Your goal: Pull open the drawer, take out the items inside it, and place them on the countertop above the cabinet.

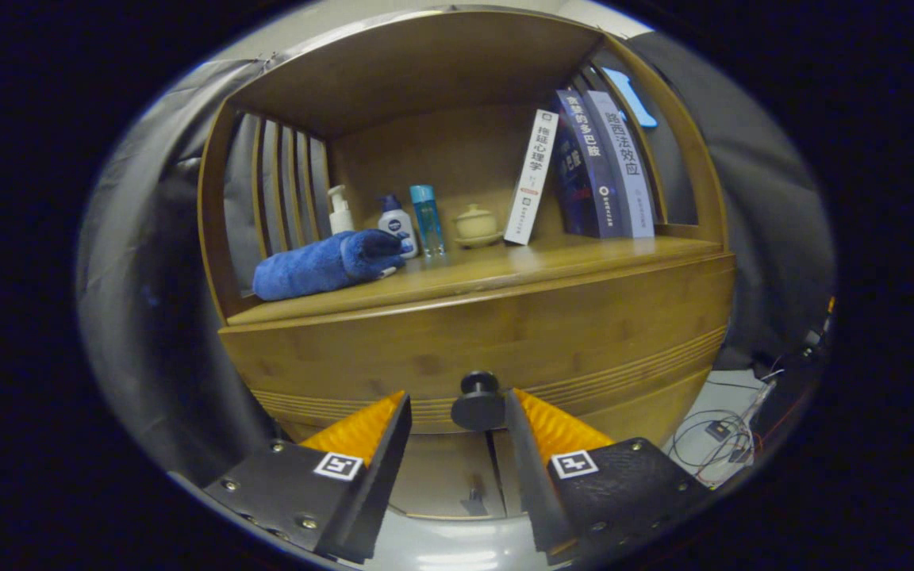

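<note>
Lining up on the drawer knob (479, 400): the tool (457, 412) is spread open, nothing gripped, and the knob sits between the two fingers, nearer the right one; I can't tell whether that one touches it. The drawer (505, 349) looks fully closed, front flush with the cabinet (227, 238), so the items inside are out of sight and the pull isn't started. Main risk as I read it: the knob is off-centre in the gap, so closing could catch only its edge and slip off on the pull. A pull that isn't straight out might also bind the drawer (wooden front, looks snug). On the bench (552, 262) above, the left is taken by a rolled blue towel (322, 264), then a pump bottle (339, 210), a white bottle (397, 222), a blue bottle (427, 220) and a small lidded pot (476, 224), with books (584, 170) leaning at the right. Free space is mostly the front strip ahead of the pot and books. The upper shelf board and side slats box that space in, so the approach is only from the front.
</note>
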Demonstrator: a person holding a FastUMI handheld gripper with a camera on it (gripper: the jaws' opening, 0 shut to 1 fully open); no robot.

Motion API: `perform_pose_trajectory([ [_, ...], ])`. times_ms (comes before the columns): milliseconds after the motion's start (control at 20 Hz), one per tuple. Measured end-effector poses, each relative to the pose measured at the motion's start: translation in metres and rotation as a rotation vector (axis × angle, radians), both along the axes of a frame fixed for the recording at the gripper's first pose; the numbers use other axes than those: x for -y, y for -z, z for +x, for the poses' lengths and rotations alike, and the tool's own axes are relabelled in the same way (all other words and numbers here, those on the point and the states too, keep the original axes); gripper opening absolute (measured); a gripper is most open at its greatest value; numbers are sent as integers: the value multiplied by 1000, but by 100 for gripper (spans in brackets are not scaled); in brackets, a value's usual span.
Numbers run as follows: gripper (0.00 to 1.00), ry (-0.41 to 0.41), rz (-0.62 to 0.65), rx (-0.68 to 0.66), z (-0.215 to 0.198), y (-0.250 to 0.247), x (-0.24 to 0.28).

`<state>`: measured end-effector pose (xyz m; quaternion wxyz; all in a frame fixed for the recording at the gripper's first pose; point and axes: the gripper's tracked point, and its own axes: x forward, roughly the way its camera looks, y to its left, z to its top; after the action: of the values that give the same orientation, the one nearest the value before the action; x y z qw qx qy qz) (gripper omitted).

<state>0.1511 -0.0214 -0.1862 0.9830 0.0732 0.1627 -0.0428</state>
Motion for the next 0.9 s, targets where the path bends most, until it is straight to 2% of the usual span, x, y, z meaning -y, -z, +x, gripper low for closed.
perform_pose_trajectory([
  [150, 77, 21, 12, 17, 3, -4, 5],
  [250, 77, 35, 3, 5, 11, 0, 11],
  [450, 65, 24, -29, -49, 23, 9, 10],
  [650, 65, 10, -34, -41, 36, 4, 6],
  [800, 39, 2, -36, -42, 36, 4, 5],
  [850, 39, 4, -29, -40, 35, 3, 6],
  [900, 34, 5, -29, -41, 38, 4, 5],
])
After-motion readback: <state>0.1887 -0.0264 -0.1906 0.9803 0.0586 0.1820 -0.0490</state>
